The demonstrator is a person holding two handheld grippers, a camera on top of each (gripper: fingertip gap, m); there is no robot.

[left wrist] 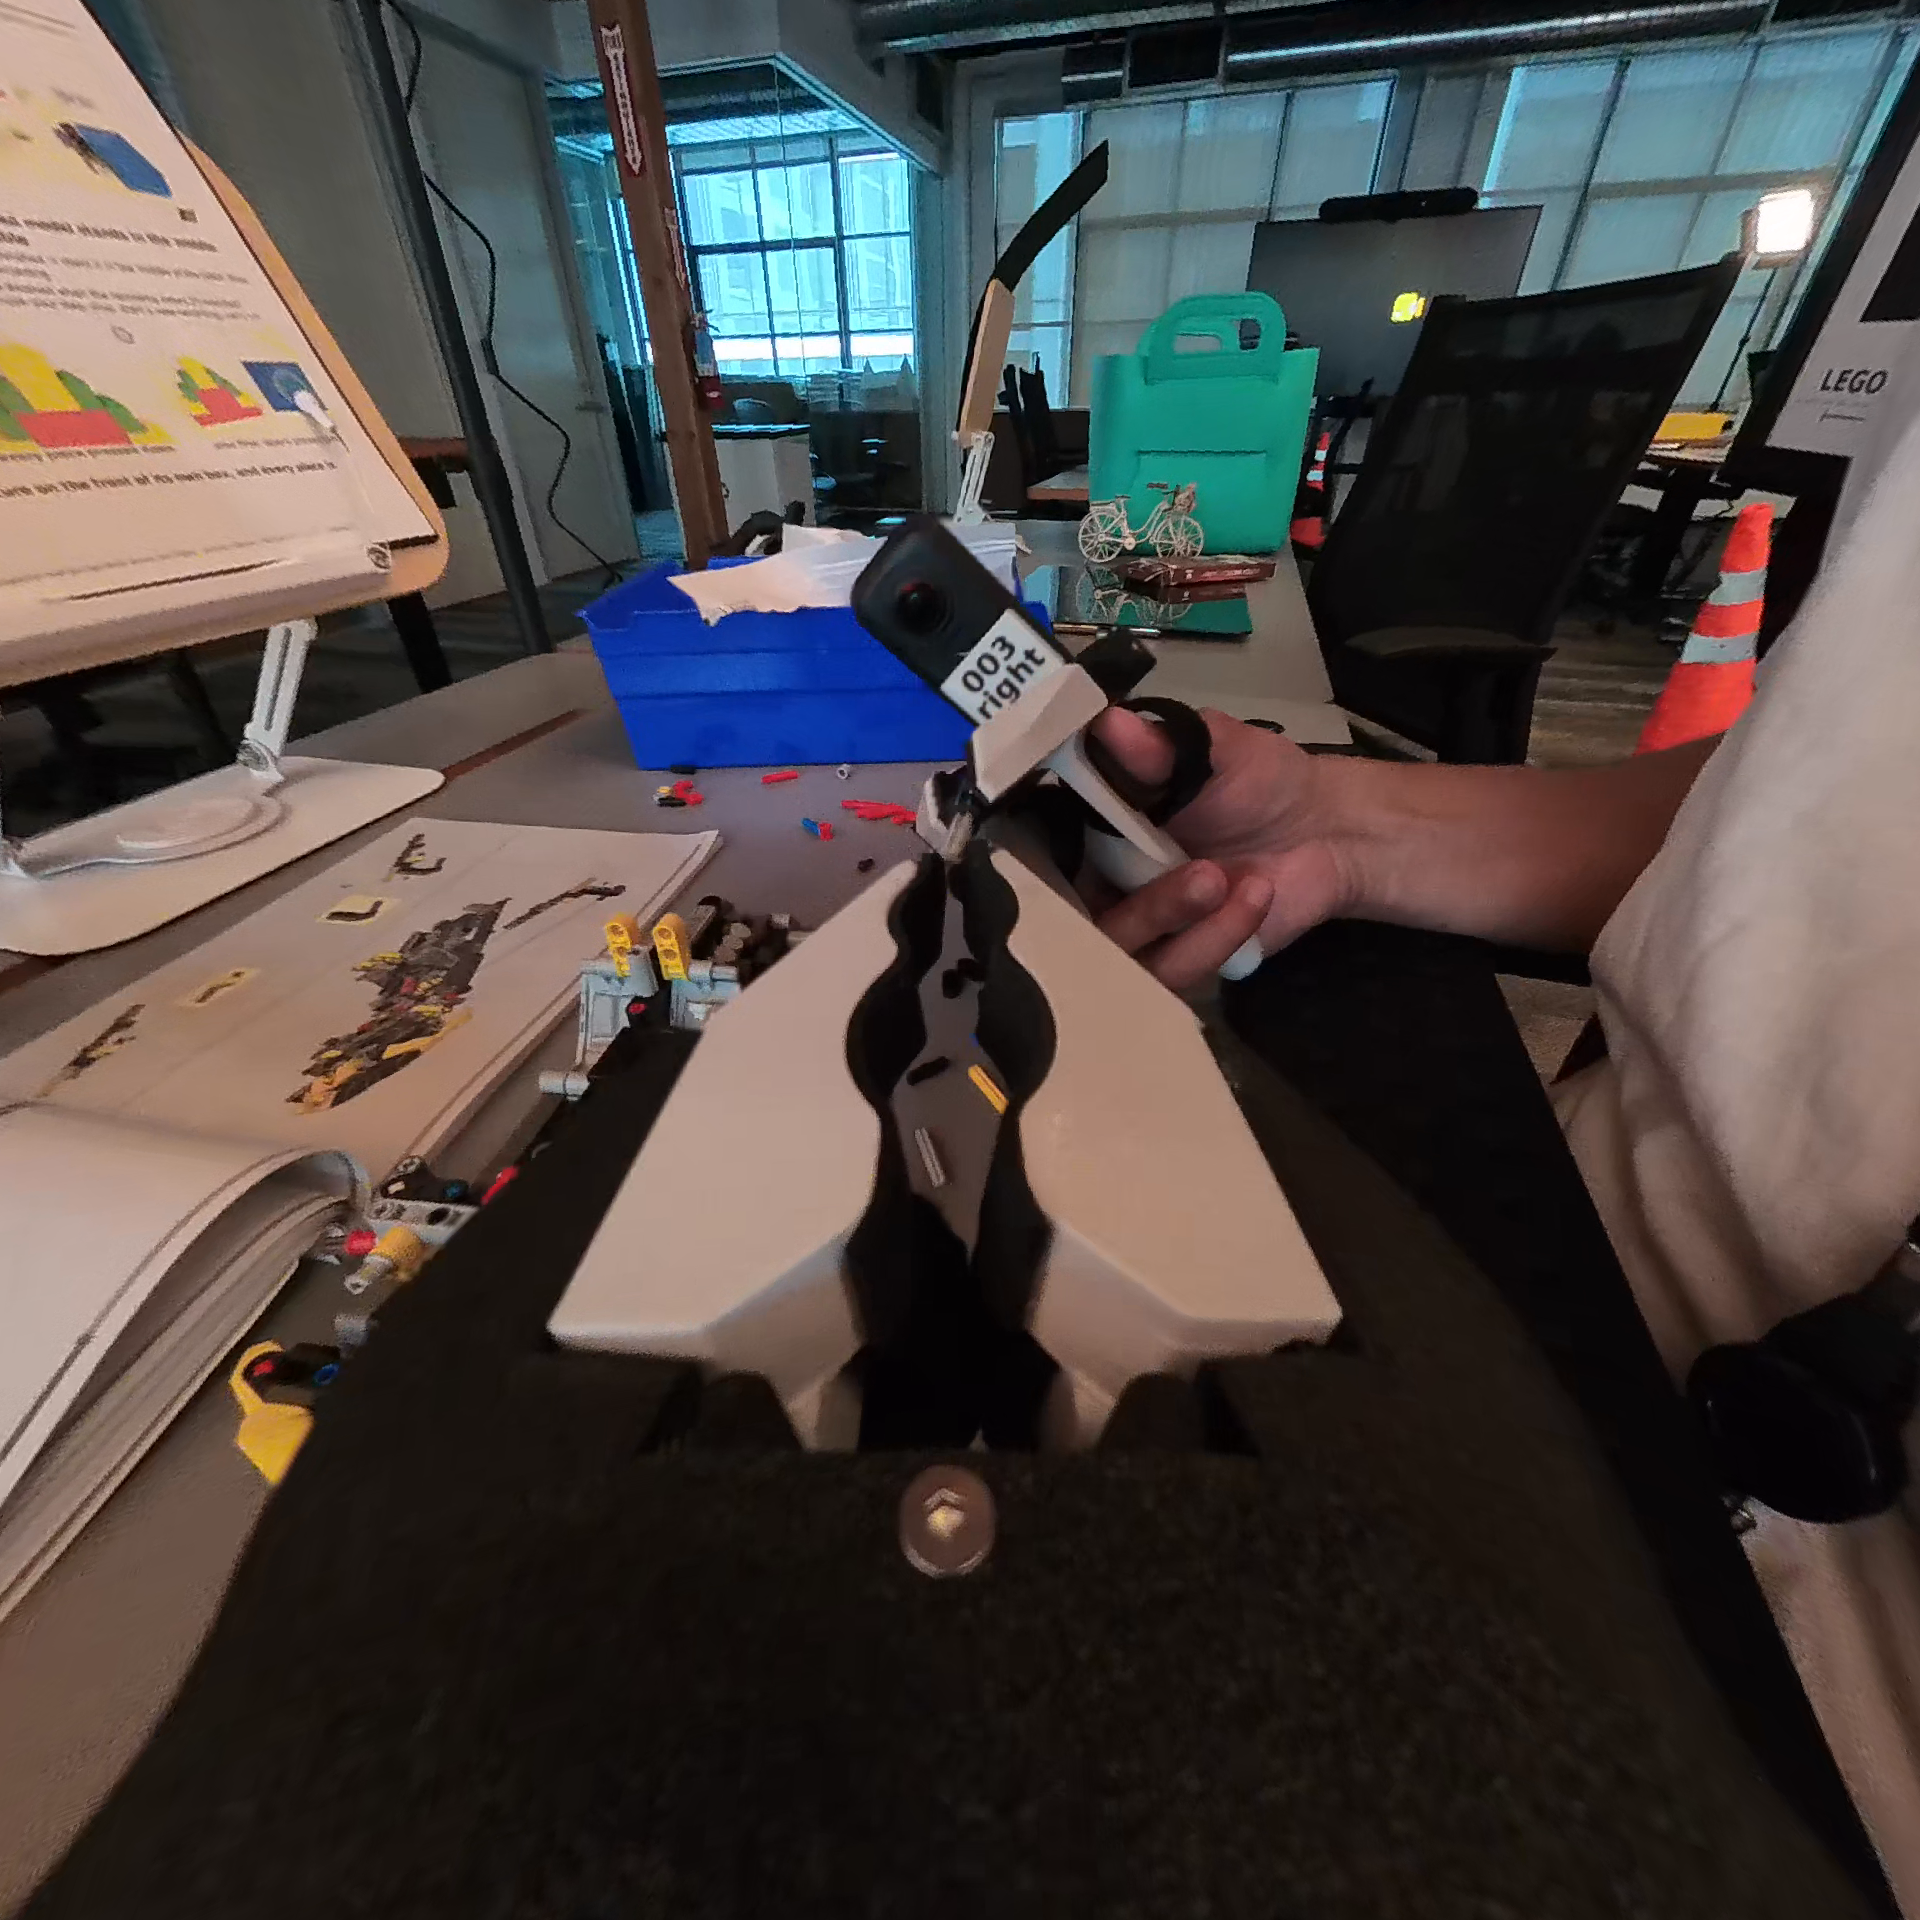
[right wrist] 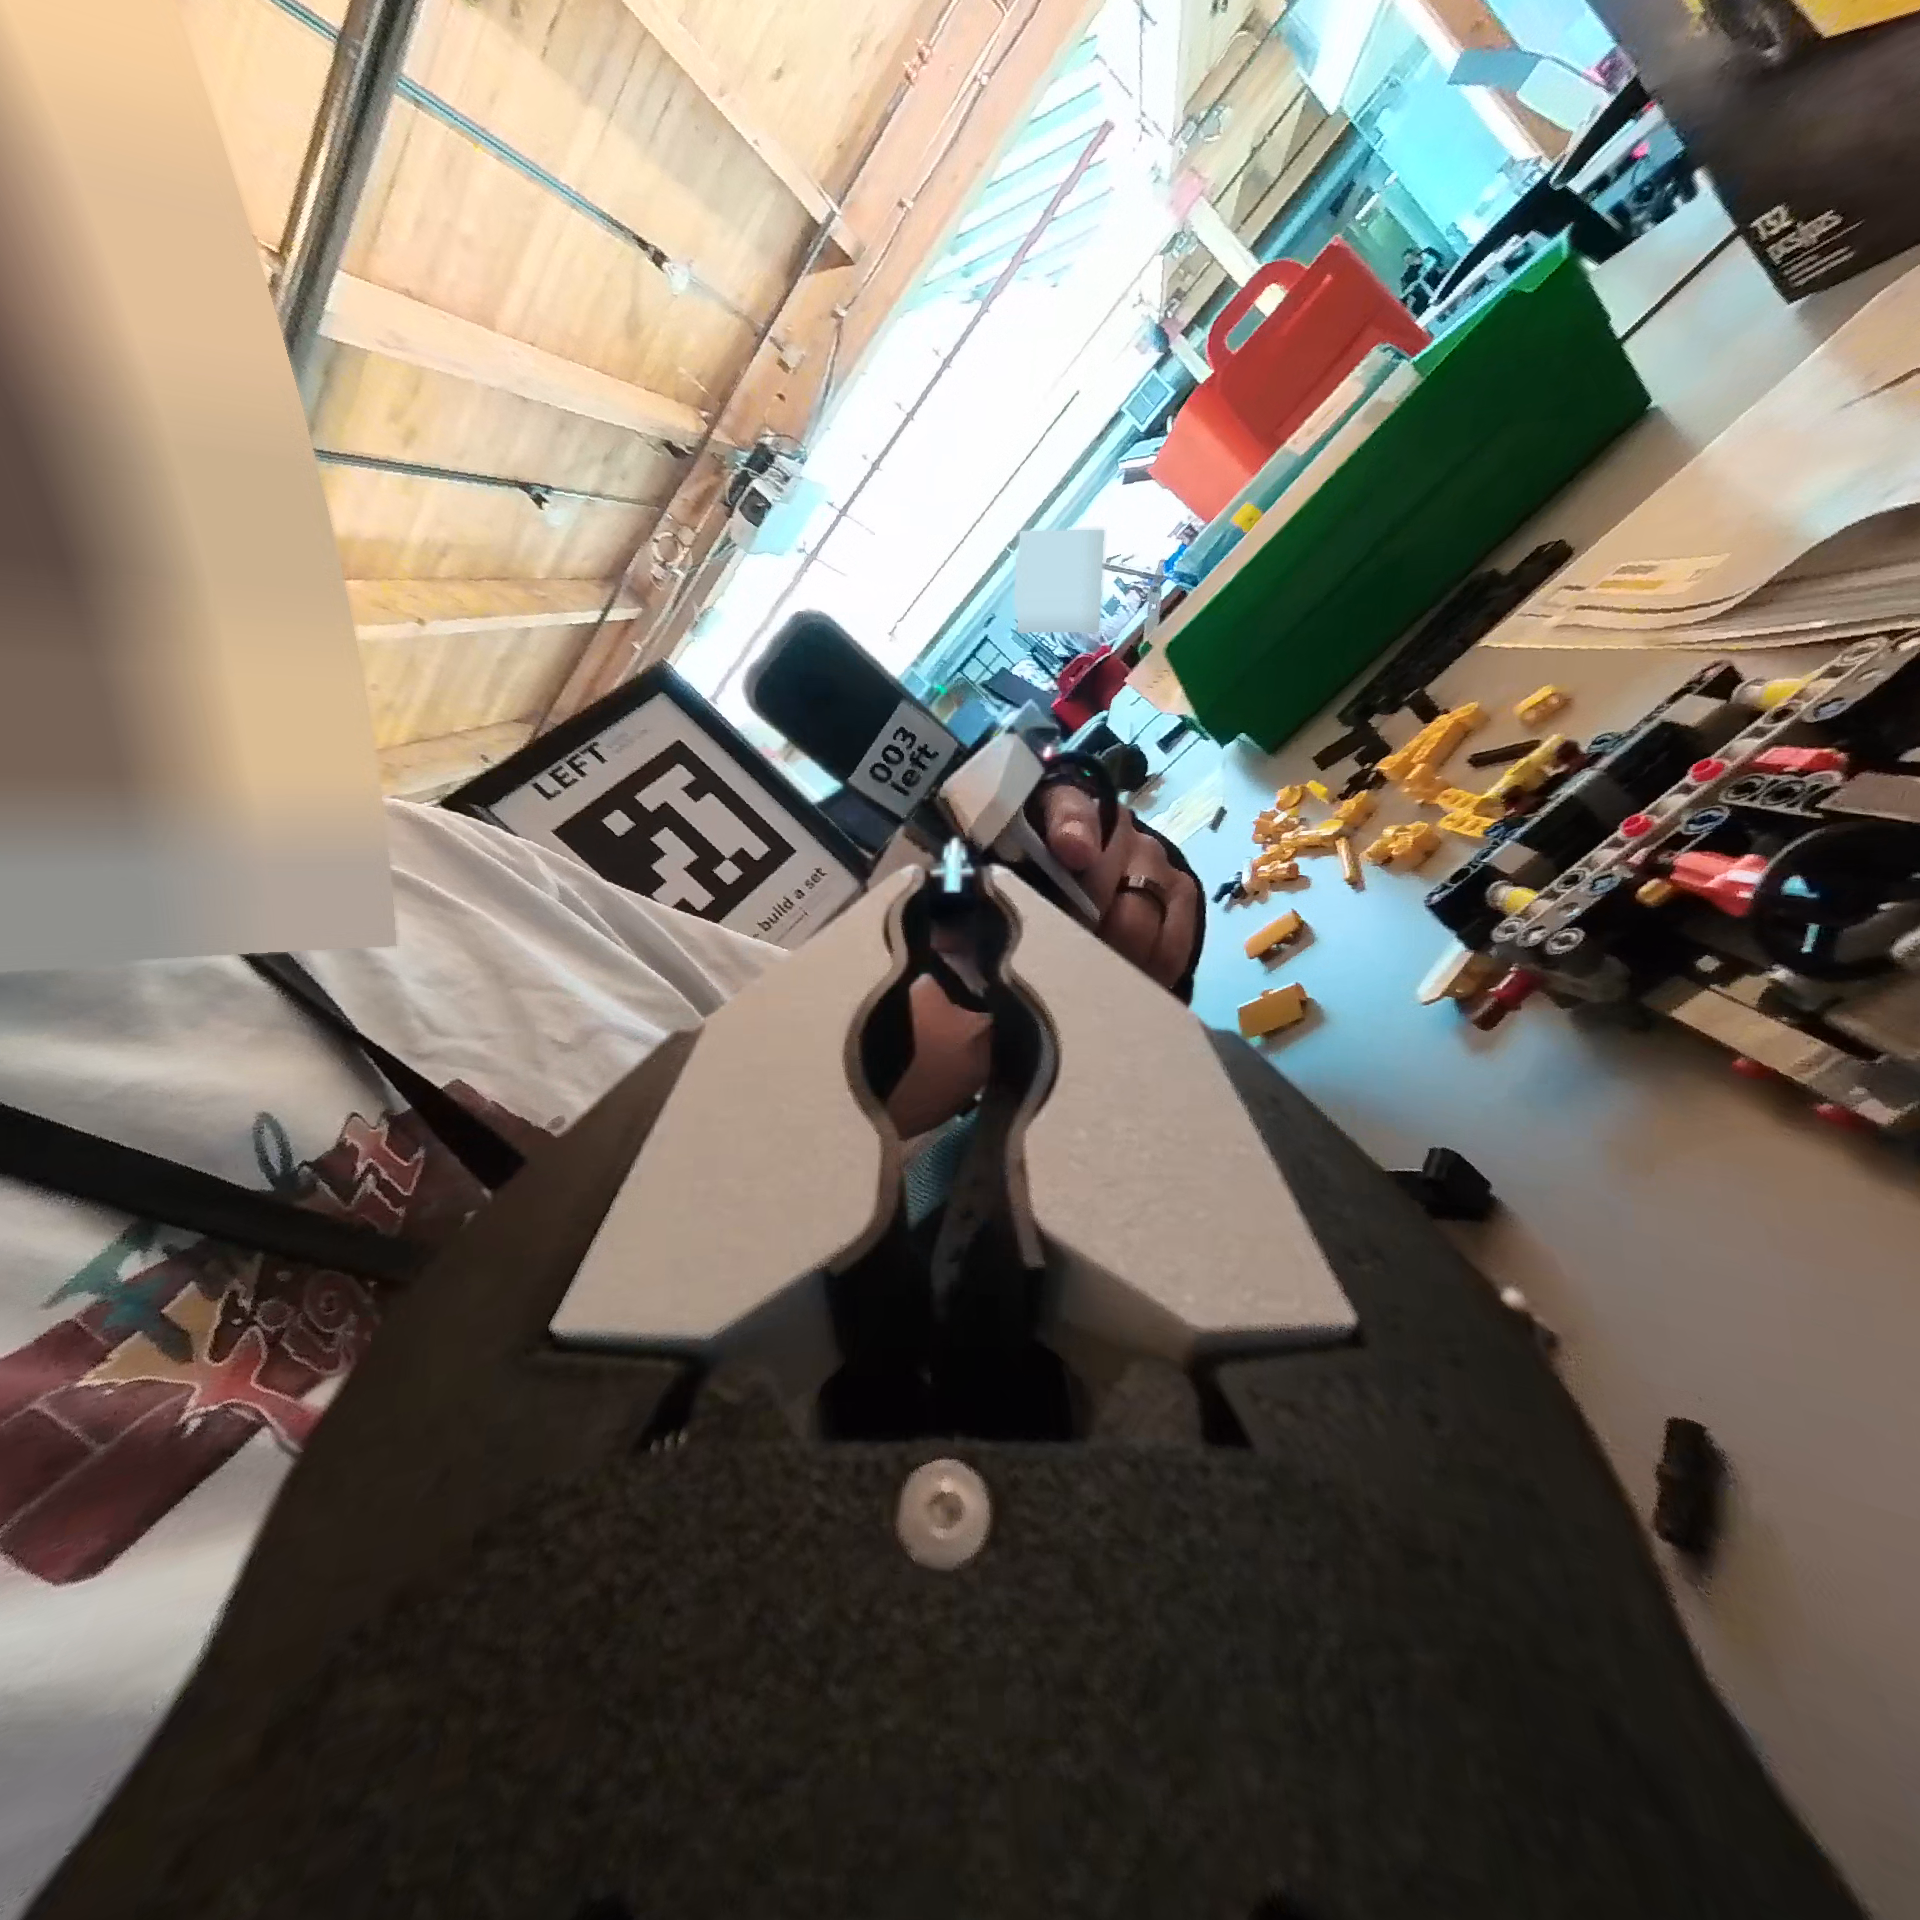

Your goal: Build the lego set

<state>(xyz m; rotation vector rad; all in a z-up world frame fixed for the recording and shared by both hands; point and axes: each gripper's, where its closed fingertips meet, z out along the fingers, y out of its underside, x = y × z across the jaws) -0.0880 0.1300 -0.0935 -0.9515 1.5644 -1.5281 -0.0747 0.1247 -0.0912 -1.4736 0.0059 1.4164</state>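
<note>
My left gripper point(left wrist: 953, 868) and right gripper point(right wrist: 951, 881) are held up off the table and meet tip to tip. A small light-grey and black piece point(right wrist: 951, 871) sits where the tips meet; it also shows in the left wrist view point(left wrist: 940, 828). Both pairs of jaws stand nearly together on it. The right gripper point(left wrist: 951, 816) shows in the left wrist view, held by a hand point(left wrist: 1236, 831). The left gripper point(right wrist: 961, 847) shows in the right wrist view. The partly built black and grey model point(right wrist: 1714, 873) lies on the table to the right, and part of it shows in the left wrist view point(left wrist: 665, 977).
An open instruction booklet point(left wrist: 312, 997) lies at the left, with a sheet on a stand point(left wrist: 156, 312) behind it. A blue bin point(left wrist: 769, 675) stands at the back, red loose pieces point(left wrist: 878, 810) before it. Yellow pieces point(right wrist: 1351, 821) and a green bin point(right wrist: 1403, 540) lie beyond the model. My left and right fingertips are right by each other.
</note>
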